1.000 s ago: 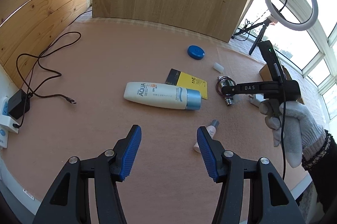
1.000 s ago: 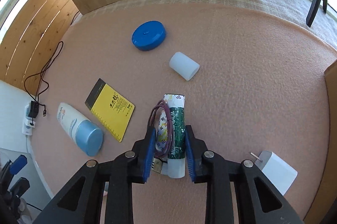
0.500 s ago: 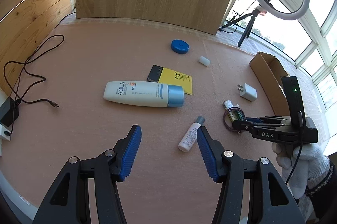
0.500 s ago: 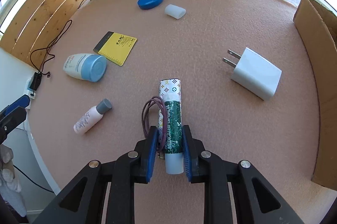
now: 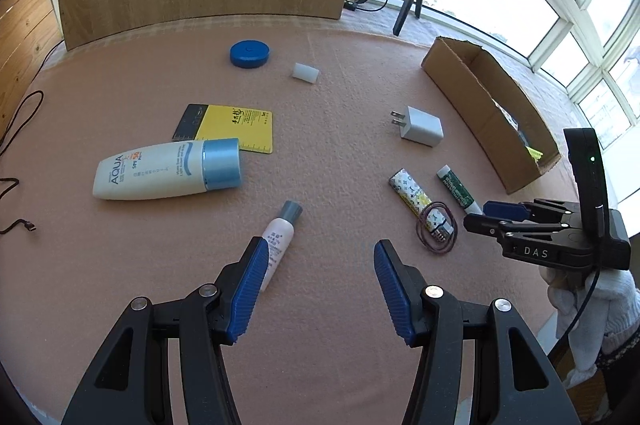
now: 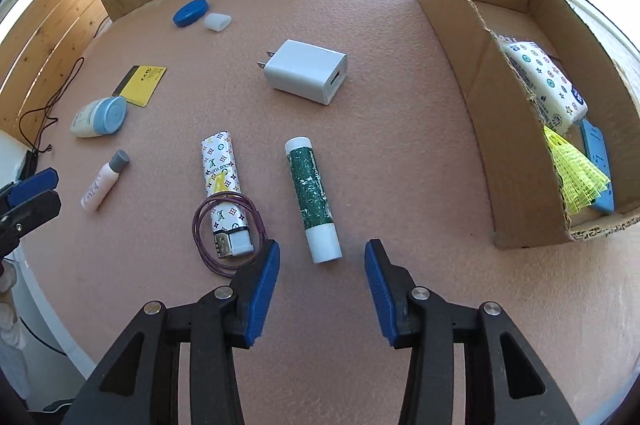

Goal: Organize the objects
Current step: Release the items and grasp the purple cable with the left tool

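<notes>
Right gripper [image 6: 322, 289] sits low over the pink mat [image 6: 400, 153], jaws spread wide, gripping nothing. The green-and-white tube [image 6: 313, 199] lies flat on the mat just beyond the jaws, its white cap end nearest the gap, not touching either pad. Left of the tube lies the patterned lighter [image 6: 224, 193], with a purple hair tie [image 6: 228, 233] looped around its near end. A white charger plug [image 6: 306, 72] rests farther off. The cardboard box [image 6: 472, 73] stands to the right, holding a patterned tissue pack [image 6: 546, 87] and a yellow mesh item [image 6: 576, 177]. Left gripper [image 5: 316, 293] is also spread open and empty; a small pink bottle [image 5: 280, 231] lies just beside its left pad. The sunscreen bottle [image 5: 168, 175] lies far left.
</notes>
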Action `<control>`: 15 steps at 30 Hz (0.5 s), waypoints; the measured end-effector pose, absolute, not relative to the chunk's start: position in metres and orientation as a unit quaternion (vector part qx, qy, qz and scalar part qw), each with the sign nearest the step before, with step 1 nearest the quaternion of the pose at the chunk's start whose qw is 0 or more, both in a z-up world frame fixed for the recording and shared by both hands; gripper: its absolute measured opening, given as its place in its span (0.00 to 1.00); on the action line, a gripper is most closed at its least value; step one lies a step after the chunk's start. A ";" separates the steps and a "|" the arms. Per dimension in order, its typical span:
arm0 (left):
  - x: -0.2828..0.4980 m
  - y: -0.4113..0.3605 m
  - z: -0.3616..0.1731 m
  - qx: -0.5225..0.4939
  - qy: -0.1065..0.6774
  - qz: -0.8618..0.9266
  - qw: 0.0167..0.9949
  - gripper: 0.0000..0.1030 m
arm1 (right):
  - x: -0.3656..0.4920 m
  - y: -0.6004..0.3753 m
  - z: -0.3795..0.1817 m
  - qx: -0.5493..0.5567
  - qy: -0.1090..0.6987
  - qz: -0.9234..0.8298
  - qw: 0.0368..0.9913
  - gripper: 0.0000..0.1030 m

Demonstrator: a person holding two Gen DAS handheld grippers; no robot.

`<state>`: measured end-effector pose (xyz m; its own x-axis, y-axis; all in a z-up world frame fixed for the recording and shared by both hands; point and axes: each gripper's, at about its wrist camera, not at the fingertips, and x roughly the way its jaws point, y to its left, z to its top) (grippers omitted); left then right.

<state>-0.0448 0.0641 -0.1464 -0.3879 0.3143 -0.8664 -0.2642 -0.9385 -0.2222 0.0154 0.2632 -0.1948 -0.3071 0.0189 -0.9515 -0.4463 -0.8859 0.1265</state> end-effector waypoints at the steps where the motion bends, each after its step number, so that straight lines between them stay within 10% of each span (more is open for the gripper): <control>1: -0.046 0.073 -0.149 -0.527 -0.020 0.830 0.181 0.57 | 0.019 0.265 -0.194 -0.569 0.189 0.786 0.151 0.39; 15: -0.068 0.174 -0.192 -0.559 0.018 0.787 0.259 0.46 | 0.041 0.273 -0.174 -0.523 0.234 0.803 0.161 0.40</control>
<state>-0.0683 0.1738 -0.1918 -0.2404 0.3876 -0.8899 -0.4273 -0.8655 -0.2615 0.0405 0.2734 -0.1737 -0.4004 0.0130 -0.9163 -0.5032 -0.8388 0.2080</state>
